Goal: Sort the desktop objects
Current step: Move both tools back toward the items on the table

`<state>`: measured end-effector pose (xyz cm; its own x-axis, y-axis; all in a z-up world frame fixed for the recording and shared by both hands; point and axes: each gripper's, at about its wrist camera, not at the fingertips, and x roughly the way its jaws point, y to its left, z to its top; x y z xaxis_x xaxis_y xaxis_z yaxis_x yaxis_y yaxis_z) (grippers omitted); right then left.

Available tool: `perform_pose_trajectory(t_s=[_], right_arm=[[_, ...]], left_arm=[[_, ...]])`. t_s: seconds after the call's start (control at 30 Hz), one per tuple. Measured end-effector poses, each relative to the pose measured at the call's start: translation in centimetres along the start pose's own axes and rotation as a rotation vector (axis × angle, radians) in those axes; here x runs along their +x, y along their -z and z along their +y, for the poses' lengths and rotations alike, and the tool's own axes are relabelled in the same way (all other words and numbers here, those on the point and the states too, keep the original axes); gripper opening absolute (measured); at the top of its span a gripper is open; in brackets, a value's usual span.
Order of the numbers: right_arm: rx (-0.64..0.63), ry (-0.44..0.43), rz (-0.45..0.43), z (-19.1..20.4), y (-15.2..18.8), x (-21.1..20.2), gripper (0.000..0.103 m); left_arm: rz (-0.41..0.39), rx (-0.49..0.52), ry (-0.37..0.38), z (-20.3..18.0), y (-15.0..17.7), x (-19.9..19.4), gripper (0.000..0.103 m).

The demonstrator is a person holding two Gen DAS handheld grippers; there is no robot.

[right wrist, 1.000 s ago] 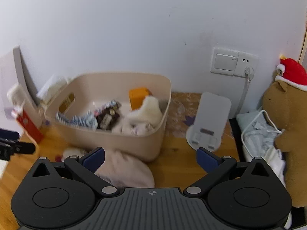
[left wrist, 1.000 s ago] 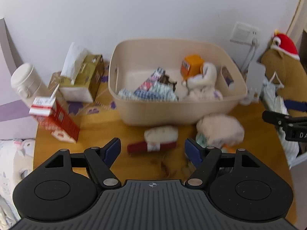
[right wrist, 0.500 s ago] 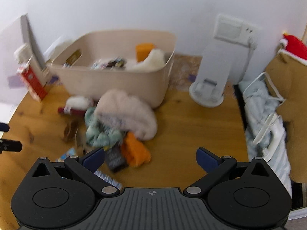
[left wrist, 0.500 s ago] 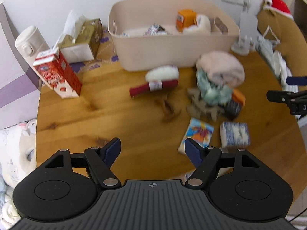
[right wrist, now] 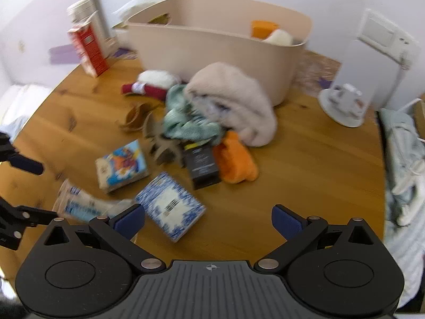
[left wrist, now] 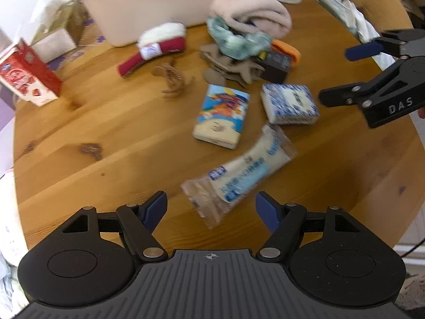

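Observation:
A clear wrapped snack packet [left wrist: 239, 170] lies on the round wooden table [left wrist: 93, 122], just ahead of my open left gripper [left wrist: 212, 207], whose jaws hold nothing. Beyond it are a colourful tissue pack [left wrist: 221, 115] and a blue-and-white patterned box [left wrist: 289, 103]. That patterned box [right wrist: 170, 207] sits close ahead of my open, empty right gripper [right wrist: 208, 220]. Further back lie a black box [right wrist: 202, 164], an orange cloth [right wrist: 235, 158], a teal cloth [right wrist: 186, 122], a pink fleece bundle [right wrist: 233, 98] and a red-and-white roll [right wrist: 151, 83]. The beige bin [right wrist: 212, 42] stands behind.
A red milk carton [left wrist: 25, 77] and a tissue box [left wrist: 57, 32] stand at the table's left rear. A white stand [right wrist: 350, 90] is at the right rear, with bedding [right wrist: 403, 143] past the table's right edge. Brown cardboard pieces [left wrist: 172, 79] are scattered mid-table.
Both grippers have tilted down and sunk toward the table. The bin has slid to the top of both views, and the snack packet and patterned box have come close. Jaws unchanged.

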<state>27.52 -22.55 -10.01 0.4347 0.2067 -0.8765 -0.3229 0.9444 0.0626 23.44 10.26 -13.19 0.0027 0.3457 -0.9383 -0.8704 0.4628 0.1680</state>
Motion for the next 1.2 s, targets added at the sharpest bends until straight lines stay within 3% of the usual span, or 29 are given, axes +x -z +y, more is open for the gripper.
perform_pose_trajectory(t_s=[0.13,0.23,0.53,1.1,1.2], right_arm=[[-0.064,-0.038,0.056,0.8,0.7,0.9,0.103],[-0.134,-0.029,0.060,1.2,1.1,1.3,0.103],[-0.187,-0.022,0.058,0.9,1.4,2.5,0.103],[-0.346,-0.068,0.062,1.7,0.0,5.2,0.103],[-0.339,-0.086,0.052,1.5,-0.2,5.4,0.097]], left_arm=[[0.018,0.037,0.010,-0.9,-0.1,0.8,0.075],[0.018,0.060,0.004,-1.4,-0.4,1.2,0.075],[0.004,0.155,-0.049,-2.4,-1.1,2.6,0.075],[0.005,0.197,0.006,-3.3,-2.4,5.1,0.075],[0.001,0.194,0.021,-3.3,-2.5,5.3,0.075]])
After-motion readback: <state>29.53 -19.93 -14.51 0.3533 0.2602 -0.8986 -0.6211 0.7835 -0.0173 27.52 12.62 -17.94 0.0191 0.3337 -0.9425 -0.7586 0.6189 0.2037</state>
